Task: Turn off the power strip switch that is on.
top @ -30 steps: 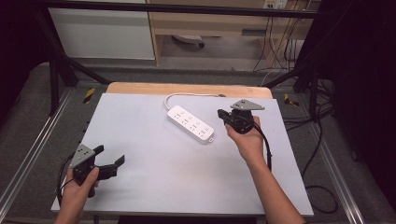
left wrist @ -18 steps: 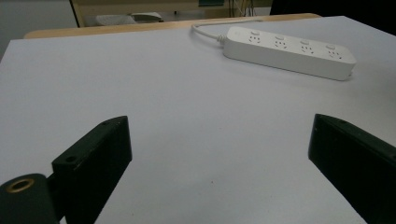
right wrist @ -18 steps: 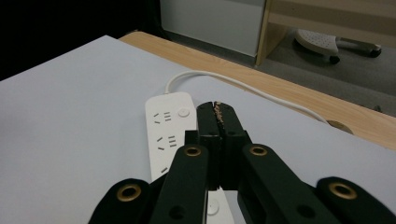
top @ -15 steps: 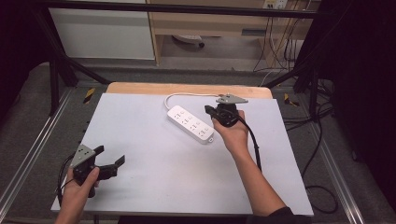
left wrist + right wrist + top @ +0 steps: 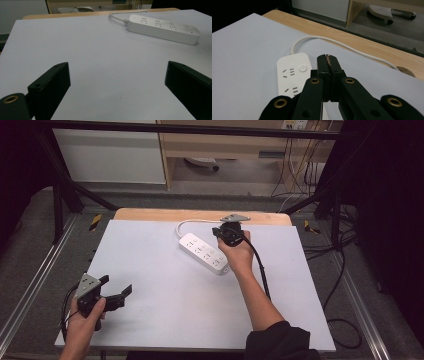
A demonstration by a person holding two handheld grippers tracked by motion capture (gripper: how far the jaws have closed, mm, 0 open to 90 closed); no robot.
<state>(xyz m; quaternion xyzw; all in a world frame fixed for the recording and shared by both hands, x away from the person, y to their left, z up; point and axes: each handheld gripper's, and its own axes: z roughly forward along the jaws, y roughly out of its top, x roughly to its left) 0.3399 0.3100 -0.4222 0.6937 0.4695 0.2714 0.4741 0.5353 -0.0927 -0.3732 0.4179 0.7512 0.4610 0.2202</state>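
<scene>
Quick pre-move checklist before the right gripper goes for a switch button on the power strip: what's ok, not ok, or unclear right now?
1. Right gripper jaws closed to form a pressing tip: ok, they meet with nothing between.
2. Tip over a button: not ok, it sits beside the power strip, right of the end button.
3. Tip touching the strip: cannot tell.
4. Strip flat on the white table, sockets up: ok.
5. Strip's cord out of the tip's way: ok, it curves off behind toward the table's far edge.
6. Left gripper out of the way: ok, open, near the table's front left.
</scene>
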